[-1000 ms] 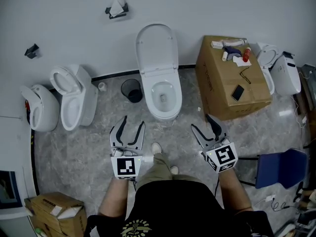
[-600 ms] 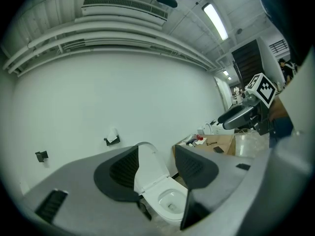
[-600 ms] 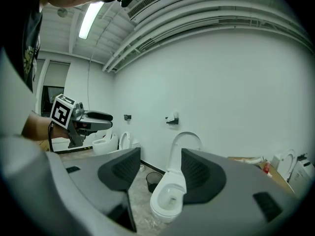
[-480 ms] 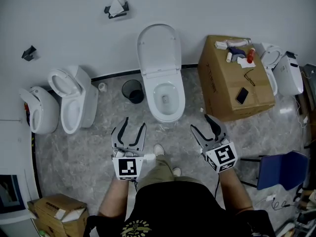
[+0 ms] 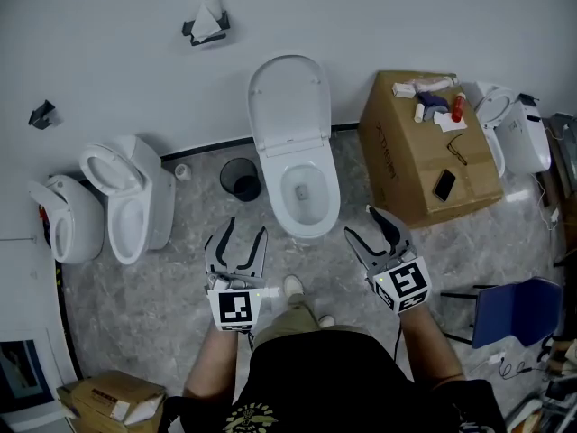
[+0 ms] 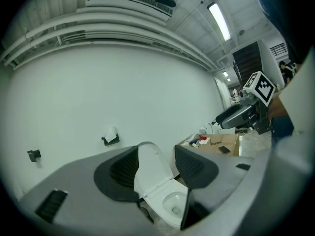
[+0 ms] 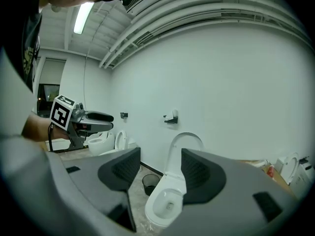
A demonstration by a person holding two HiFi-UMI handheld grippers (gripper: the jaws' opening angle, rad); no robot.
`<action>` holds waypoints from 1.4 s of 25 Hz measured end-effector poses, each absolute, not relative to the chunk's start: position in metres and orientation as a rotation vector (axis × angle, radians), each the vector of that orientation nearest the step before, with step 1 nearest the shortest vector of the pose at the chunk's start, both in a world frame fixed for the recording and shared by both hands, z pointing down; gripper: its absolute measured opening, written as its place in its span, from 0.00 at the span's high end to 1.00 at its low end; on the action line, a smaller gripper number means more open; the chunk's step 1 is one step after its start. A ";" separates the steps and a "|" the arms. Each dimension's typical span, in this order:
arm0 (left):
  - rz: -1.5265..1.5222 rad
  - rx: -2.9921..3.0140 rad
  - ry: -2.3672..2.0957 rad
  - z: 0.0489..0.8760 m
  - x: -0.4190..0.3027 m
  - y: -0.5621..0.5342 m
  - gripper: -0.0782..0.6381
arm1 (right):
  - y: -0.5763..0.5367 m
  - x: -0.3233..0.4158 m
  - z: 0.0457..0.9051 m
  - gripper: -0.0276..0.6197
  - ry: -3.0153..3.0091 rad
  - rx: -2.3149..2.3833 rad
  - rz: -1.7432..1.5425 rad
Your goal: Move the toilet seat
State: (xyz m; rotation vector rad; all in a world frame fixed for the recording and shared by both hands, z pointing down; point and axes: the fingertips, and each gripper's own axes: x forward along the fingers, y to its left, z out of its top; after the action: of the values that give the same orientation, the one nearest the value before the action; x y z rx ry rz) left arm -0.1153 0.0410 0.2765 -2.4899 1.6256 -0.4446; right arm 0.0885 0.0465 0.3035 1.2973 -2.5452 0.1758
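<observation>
Cardboard box [image 5: 424,152], black bin [image 5: 241,179]

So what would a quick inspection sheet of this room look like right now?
Surface: grey stone-patterned floor.
Job's things: middle toilet, lid raised against the wall.
Clutter: box with a phone on top; bin; spare toilets at left; blue chair.
Grippers: left gripper and right gripper both open, empty, short of the toilet.
Cables: a few on the floor by the chair.
Surroundings: white wall, paper holder.
</observation>
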 end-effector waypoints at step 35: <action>-0.655 -2.692 1.516 0.463 -0.105 -0.108 0.56 | -0.075 0.074 0.483 0.57 -2.435 1.060 0.350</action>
State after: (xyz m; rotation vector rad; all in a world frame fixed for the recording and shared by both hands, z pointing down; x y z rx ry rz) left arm -0.1050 -0.1080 0.4633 -2.6916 1.5163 -0.6551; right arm 0.0740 -0.0748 0.4833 1.0596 -2.4353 0.3502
